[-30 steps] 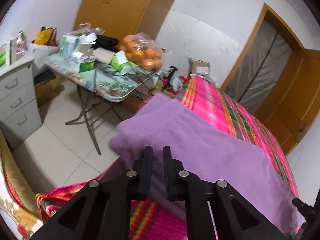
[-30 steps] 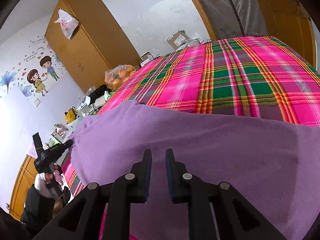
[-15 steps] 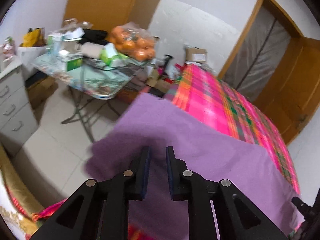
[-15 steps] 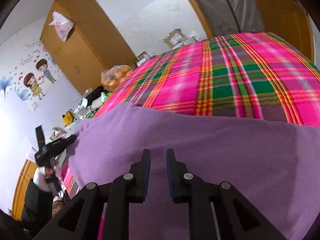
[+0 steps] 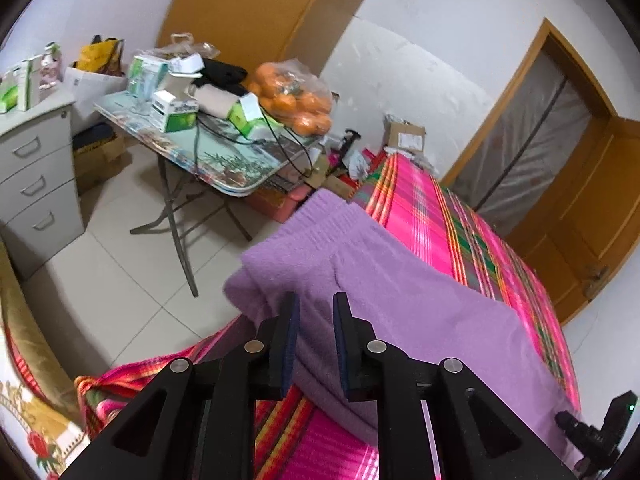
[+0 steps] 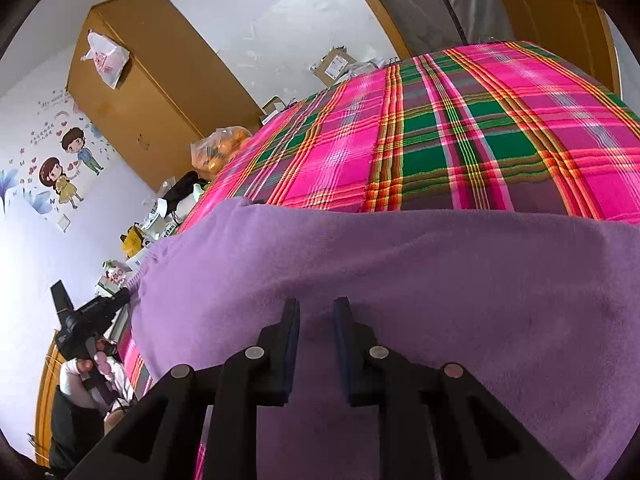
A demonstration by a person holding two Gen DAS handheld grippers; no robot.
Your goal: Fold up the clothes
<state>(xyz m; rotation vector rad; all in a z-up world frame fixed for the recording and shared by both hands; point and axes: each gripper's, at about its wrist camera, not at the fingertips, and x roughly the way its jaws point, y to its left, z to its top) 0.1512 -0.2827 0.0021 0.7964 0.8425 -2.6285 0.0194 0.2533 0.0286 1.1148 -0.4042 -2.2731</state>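
Purple garment (image 5: 400, 292): fuzzy matt fleece. Plaid bedcover (image 6: 460, 136): smooth woven cloth. Wardrobe (image 6: 160, 92): matt wood. Floor (image 5: 120, 280): glossy tile.

Both views look forward and downward along their own tongs, close over the purple garment (image 5: 400, 300) on the plaid bed (image 5: 460, 224) — the left faces the cluttered worktop (image 5: 224, 168), the right the bed's width; both share garment, bed and wardrobe (image 6: 152, 92).

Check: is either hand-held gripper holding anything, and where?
Nothing pinched. Both the left and right hand-held gripper jaws are opening, gapped over the purple garment.
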